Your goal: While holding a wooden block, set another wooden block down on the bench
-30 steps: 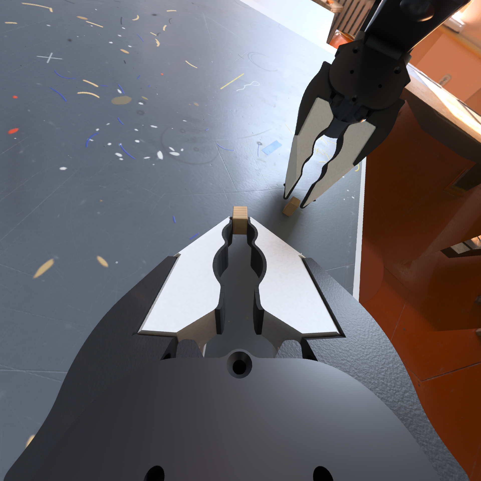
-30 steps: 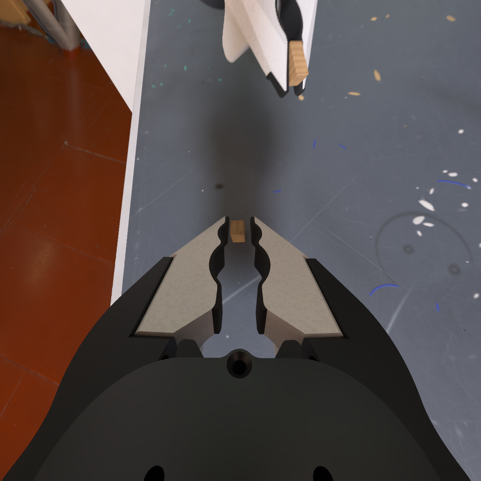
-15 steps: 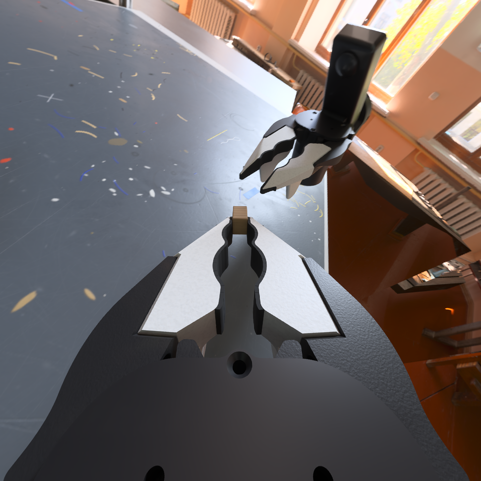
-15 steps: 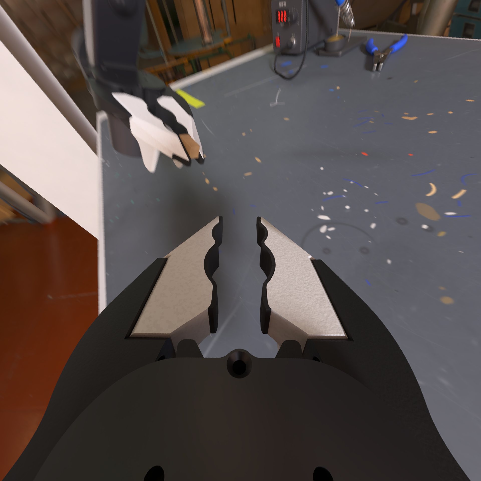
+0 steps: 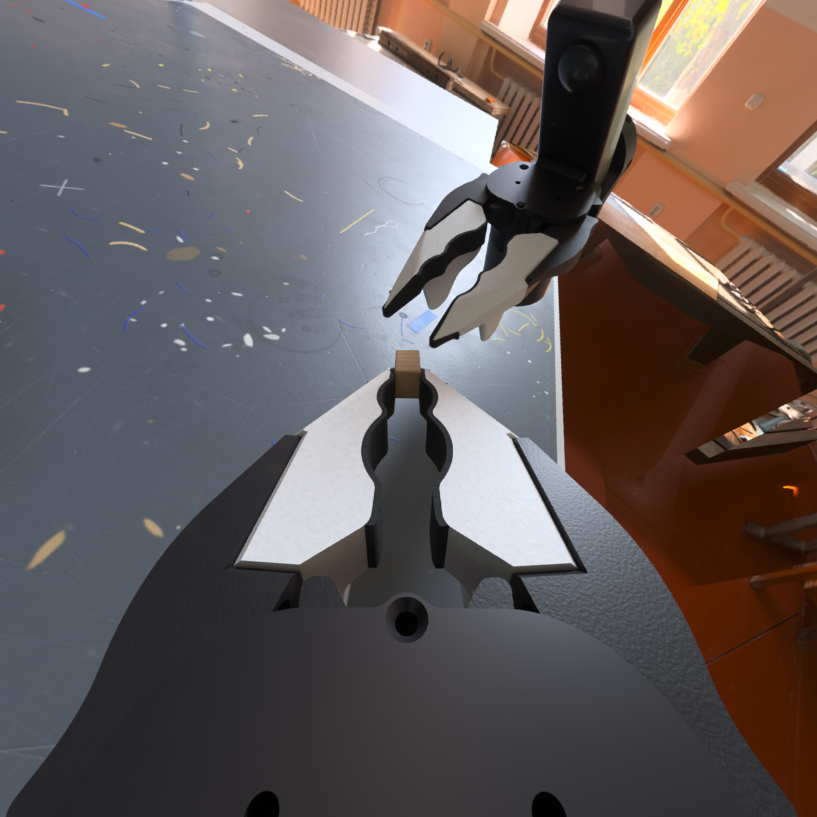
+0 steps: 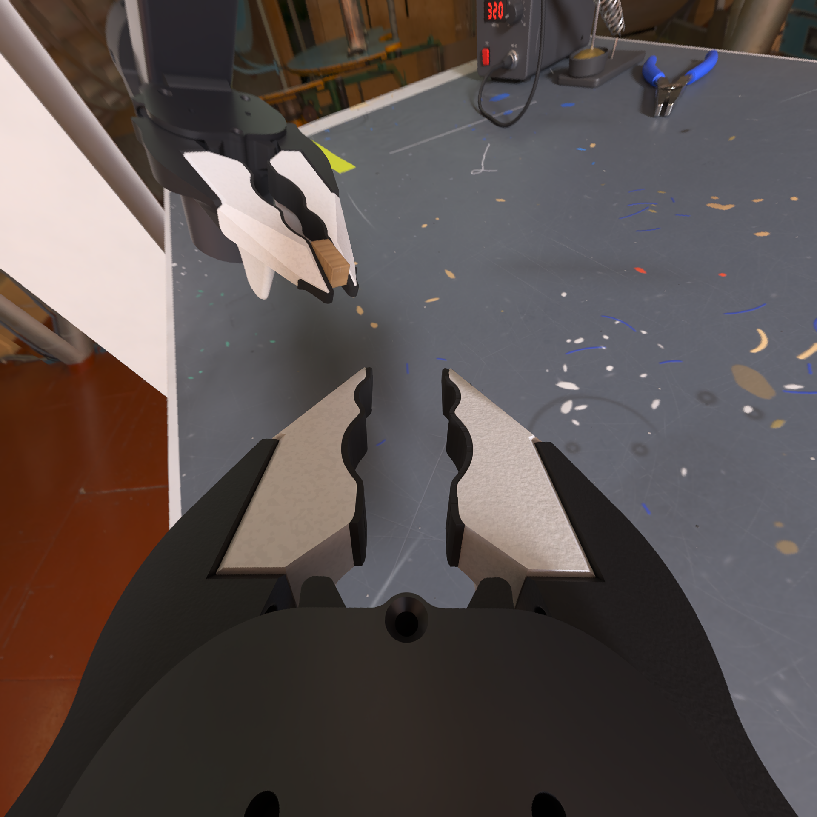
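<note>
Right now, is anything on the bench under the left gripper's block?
Nothing visible. The left gripper holds the wooden block above bare grey bench with only flat flecks; the right gripper is open, apart.

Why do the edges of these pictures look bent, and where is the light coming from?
Left wrist view: wide-angle lens curves the bench edge; sunlit windows glare upper right. Right wrist view: soft shadow on the bench ahead of the open right gripper; background slightly soft.
</note>
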You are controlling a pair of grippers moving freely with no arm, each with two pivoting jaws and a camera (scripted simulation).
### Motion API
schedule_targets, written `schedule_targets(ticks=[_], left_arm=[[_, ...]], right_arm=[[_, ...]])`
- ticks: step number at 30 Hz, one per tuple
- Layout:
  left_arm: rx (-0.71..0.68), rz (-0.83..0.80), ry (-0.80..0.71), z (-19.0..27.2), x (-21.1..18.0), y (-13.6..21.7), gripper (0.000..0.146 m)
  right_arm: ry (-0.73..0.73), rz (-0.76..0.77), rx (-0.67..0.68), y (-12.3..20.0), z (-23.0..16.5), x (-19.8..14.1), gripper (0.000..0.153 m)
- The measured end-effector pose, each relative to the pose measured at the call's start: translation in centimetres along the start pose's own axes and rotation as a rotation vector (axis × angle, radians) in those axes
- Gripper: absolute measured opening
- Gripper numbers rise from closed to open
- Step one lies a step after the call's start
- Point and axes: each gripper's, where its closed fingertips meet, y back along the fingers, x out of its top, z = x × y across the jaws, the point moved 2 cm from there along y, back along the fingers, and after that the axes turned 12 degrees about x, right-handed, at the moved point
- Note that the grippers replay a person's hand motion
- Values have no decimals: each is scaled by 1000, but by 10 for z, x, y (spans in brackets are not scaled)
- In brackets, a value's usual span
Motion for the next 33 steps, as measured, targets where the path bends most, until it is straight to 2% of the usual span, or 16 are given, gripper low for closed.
schedule_targets(ticks=[13,18,23,27,29,33], left_arm=[[-18,8,5,-16,11,-1,9],[-20,22,53,-24,17,2,9],[38,23,108,-33,18,1,9],[60,39,163,-34,18,-1,9],[67,53,173,-33,17,-1,9],[75,61,179,-27,18,-5,9]], right_arm=[[1,-60,-56,-6,15,4,30],[12,-36,-133,-1,26,15,26],[161,32,-218,0,12,41,23],[286,15,-256,-10,-8,47,19],[295,-16,-297,-16,-9,43,19],[279,26,-368,-24,-11,40,19]])
